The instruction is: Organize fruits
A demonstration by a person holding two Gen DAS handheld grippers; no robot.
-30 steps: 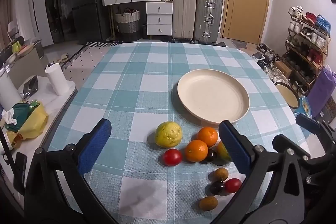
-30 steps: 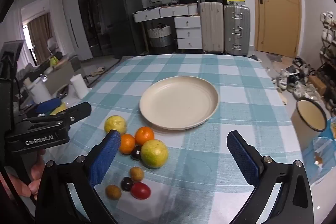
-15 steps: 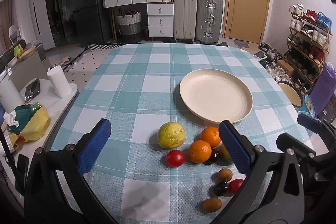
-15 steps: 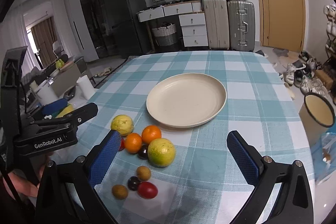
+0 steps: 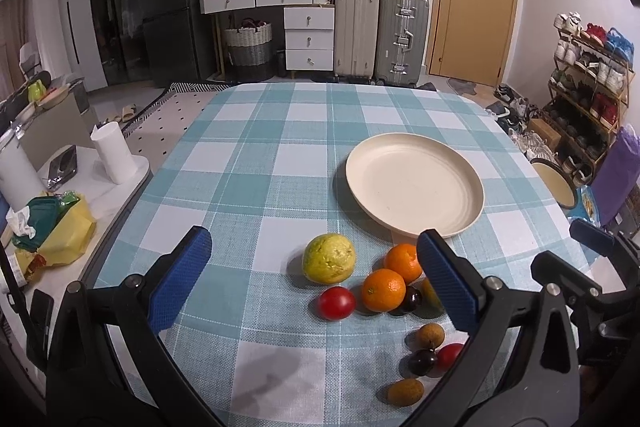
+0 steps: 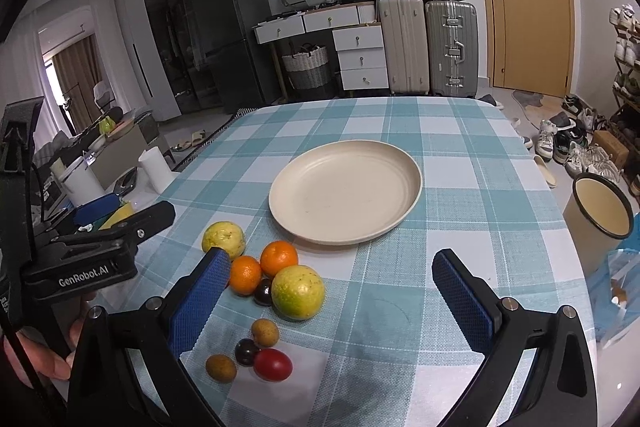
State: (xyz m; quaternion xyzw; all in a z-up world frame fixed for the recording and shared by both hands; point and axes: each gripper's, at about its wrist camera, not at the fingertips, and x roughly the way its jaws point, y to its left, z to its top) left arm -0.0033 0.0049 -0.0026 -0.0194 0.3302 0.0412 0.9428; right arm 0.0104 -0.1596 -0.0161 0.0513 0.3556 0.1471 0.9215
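Clustered fruits, beside empty cream plate

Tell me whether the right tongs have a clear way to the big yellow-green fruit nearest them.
Probably yes. The right tongs are open and empty, and the big yellow-green fruit lies between their pads. A dark grape touches its left side and could get nudged.
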